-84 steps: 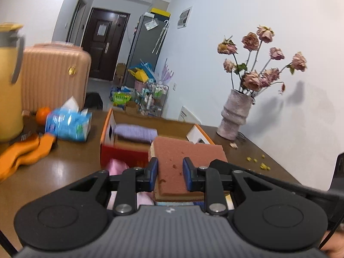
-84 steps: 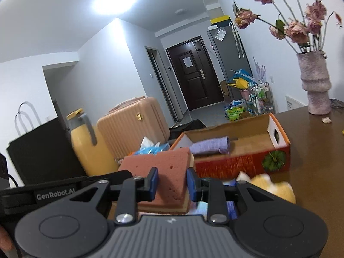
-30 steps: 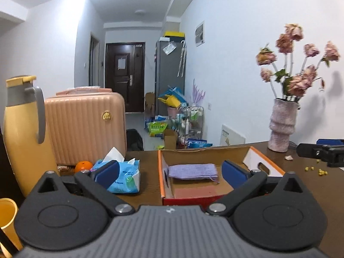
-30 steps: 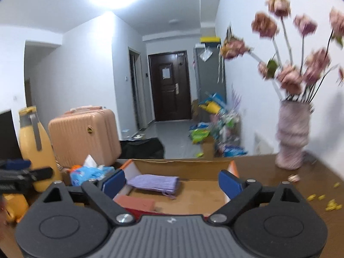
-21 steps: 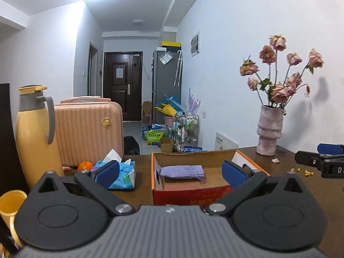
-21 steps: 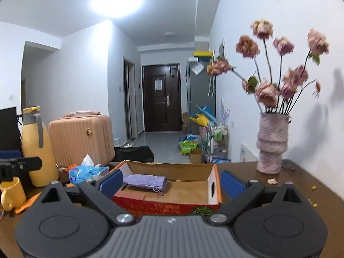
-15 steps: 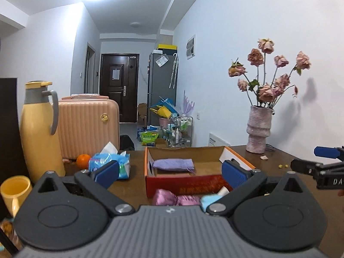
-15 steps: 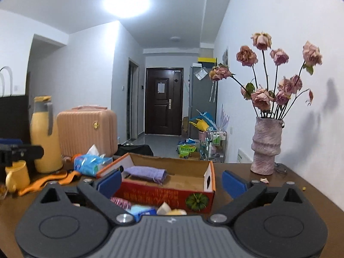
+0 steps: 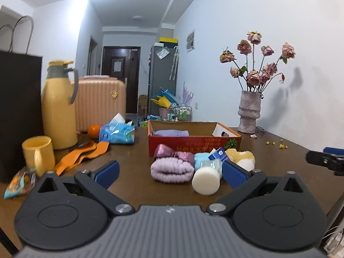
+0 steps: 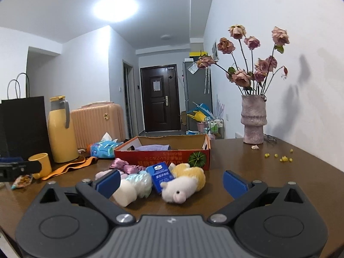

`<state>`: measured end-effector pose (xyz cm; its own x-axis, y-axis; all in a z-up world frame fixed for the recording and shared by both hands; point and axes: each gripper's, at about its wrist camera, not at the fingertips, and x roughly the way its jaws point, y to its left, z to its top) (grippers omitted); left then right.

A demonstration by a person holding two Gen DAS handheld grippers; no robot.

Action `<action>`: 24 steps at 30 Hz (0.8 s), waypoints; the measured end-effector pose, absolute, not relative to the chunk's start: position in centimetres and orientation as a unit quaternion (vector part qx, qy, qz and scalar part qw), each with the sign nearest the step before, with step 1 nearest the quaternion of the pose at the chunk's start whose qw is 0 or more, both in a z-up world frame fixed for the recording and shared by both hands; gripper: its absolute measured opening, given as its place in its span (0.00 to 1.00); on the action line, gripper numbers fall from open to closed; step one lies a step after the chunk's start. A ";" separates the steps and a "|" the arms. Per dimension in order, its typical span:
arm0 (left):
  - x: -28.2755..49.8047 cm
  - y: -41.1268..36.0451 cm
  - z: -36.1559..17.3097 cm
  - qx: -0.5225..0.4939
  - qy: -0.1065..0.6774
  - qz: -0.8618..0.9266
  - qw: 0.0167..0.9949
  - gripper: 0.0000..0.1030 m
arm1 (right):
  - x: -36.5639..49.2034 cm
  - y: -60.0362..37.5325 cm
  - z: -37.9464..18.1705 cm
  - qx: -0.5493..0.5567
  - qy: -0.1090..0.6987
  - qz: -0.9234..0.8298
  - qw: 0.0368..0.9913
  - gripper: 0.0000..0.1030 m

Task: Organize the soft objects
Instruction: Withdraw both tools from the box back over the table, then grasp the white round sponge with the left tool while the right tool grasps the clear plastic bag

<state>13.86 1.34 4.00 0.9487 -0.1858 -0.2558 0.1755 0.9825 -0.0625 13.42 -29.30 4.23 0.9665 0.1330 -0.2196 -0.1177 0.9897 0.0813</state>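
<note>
A cardboard box with a red front (image 9: pixel 194 144) (image 10: pixel 163 157) stands mid-table with a purple cloth (image 9: pixel 172 132) (image 10: pixel 153 147) inside. In front of it lies a pile: a lilac fuzzy roll (image 9: pixel 171 169), a satin scrunchie (image 9: pixel 164 151) (image 10: pixel 124 166), a white sponge cylinder (image 9: pixel 206 183) (image 10: pixel 125 193), a blue packet (image 9: pixel 219 153) (image 10: pixel 160 176) and a yellow-white plush toy (image 9: pixel 240 158) (image 10: pixel 185 182). My left gripper (image 9: pixel 171 173) and right gripper (image 10: pixel 172 182) both stand wide open just short of the pile, holding nothing.
On the left stand a yellow thermos (image 9: pixel 59 105), a yellow mug (image 9: pixel 38 153), a black paper bag (image 9: pixel 19 99), an orange strap (image 9: pixel 79 155), a tissue pack (image 9: pixel 117 133) and a snack packet (image 9: pixel 20 181). A vase of dried roses (image 9: pixel 249 115) and yellow crumbs (image 10: pixel 279 158) are on the right.
Both grippers, earlier shut on a terracotta sponge, now stand open without it. They have drawn back from the box and sunk, bringing the pile of soft things into view.
</note>
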 end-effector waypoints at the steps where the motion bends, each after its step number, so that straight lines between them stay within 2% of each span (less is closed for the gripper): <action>1: 13.6 1.5 3.9 -0.023 0.135 -0.090 0.987 1.00 | 12.9 -29.2 4.1 0.031 0.112 0.067 0.991 0.99; 13: 15.1 1.5 2.5 -0.021 0.167 -0.093 0.981 1.00 | 13.6 -27.3 2.9 0.011 0.137 0.097 0.986 0.99; 24: 22.6 -3.9 0.5 0.009 0.218 -0.142 0.965 1.00 | 18.9 -28.6 1.2 0.030 0.176 0.087 0.980 0.97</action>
<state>22.58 -3.87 0.53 0.8644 -0.2698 -0.4242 0.2772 0.9597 -0.0454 18.88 -28.64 1.20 0.9228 0.1804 -0.3404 -0.1592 0.9832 0.0894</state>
